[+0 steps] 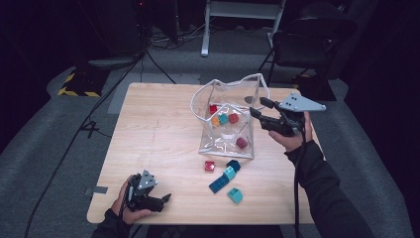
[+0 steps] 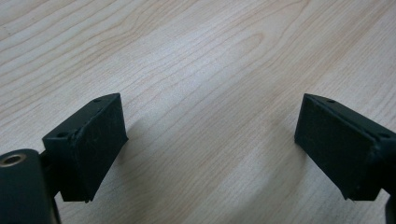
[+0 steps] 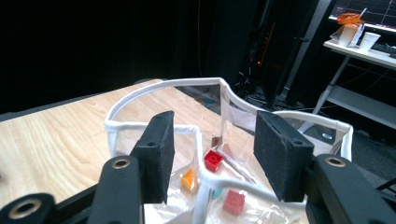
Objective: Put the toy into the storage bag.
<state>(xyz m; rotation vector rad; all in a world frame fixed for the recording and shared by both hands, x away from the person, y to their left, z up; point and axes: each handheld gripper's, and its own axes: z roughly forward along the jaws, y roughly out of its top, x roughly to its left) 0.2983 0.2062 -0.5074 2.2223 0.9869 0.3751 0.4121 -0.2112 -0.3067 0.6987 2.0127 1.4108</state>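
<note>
Hovering over the clear bag (image 1: 229, 126), the right gripper (image 1: 257, 109) is open and empty; snagging the white rim risks tipping the bricks (image 1: 224, 118) out.

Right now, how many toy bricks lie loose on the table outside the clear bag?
4: a red brick, a dark blue brick, a long blue-teal piece, a teal brick, all before the bag.

Overhead light brightens the table (image 1: 163, 144) while surroundings from nine through three o'clock stay dark; close jaws look soft.
</note>
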